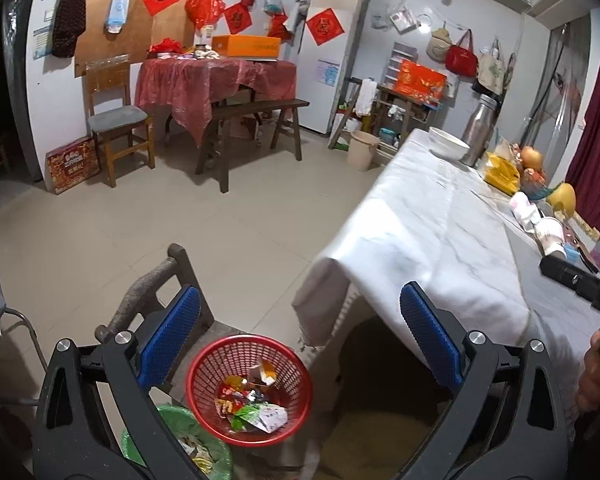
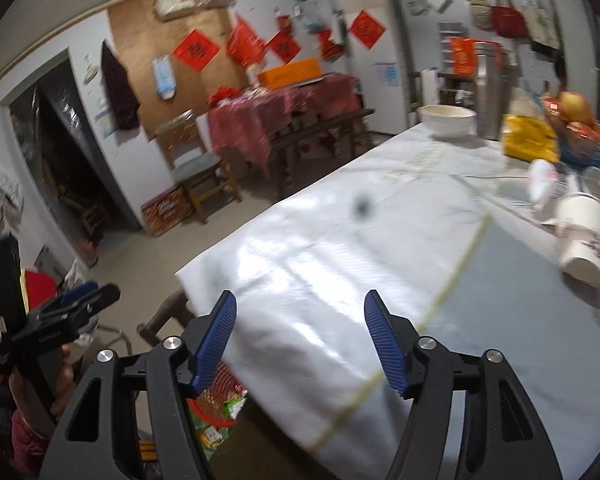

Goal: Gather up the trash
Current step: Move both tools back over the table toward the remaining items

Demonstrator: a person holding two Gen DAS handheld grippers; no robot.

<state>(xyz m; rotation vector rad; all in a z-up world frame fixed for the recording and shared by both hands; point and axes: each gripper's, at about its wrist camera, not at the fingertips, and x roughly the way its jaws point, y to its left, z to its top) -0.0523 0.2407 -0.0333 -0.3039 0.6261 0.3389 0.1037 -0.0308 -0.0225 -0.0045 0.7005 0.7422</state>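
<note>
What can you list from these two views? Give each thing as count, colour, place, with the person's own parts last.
basket: one, red, on the floor by the table corner, wrappers inside
green-lined bin: one, beside the basket
tablecloth: one, white, over the near table
bowl: one, white, far end of the table
flask: one, steel, behind the bowl
paper cup: one, white, lying on its side on the table
yellow bag: one, near the fruit
far table: one, red cover, against the wall
left gripper: jaws open, nothing between
right gripper: jaws open, nothing between
</note>
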